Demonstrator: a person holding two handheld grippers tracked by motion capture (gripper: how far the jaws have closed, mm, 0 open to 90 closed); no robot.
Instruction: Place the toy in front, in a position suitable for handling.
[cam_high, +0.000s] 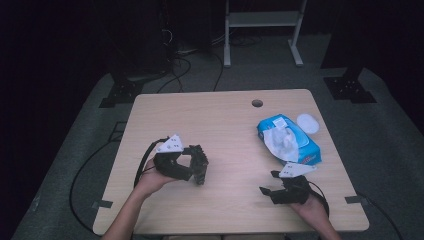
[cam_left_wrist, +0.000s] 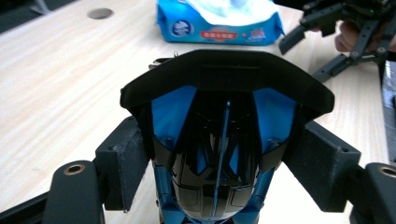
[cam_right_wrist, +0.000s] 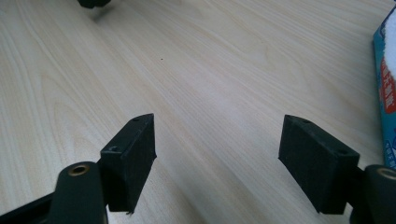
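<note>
Dark floor and black drapes ring a pale wood-grain table (cam_high: 220, 125), with cables trailing across the floor and a white metal frame (cam_high: 262, 20) standing at the back. Over to the left gripper (cam_high: 197, 165) now, and its jaws are clamped on either flank of a glossy black-and-blue toy-like object with a broad black top piece (cam_left_wrist: 219, 135); in the left gripper view the two black pads (cam_left_wrist: 123, 161) press against its sides, and it sits upright between them. From above, that gripper sits over the left half of the table, held in the person's left hand (cam_high: 150, 182), the grey three-cornered plate on top. Across to the right gripper (cam_high: 270, 187): jaws spread wide, nothing between them, just bare wood grain in its own view between the two pads (cam_right_wrist: 130, 158). It hangs low over the table near the front right edge, in the right hand (cam_high: 312, 207). Just beyond it lies a blue soft pack of wet wipes (cam_high: 287, 140) with a white sheet poking from the top, and touching its far corner, a small white oval lid (cam_high: 307, 122). Further back, a round cable hole (cam_high: 257, 103) in the tabletop.
</note>
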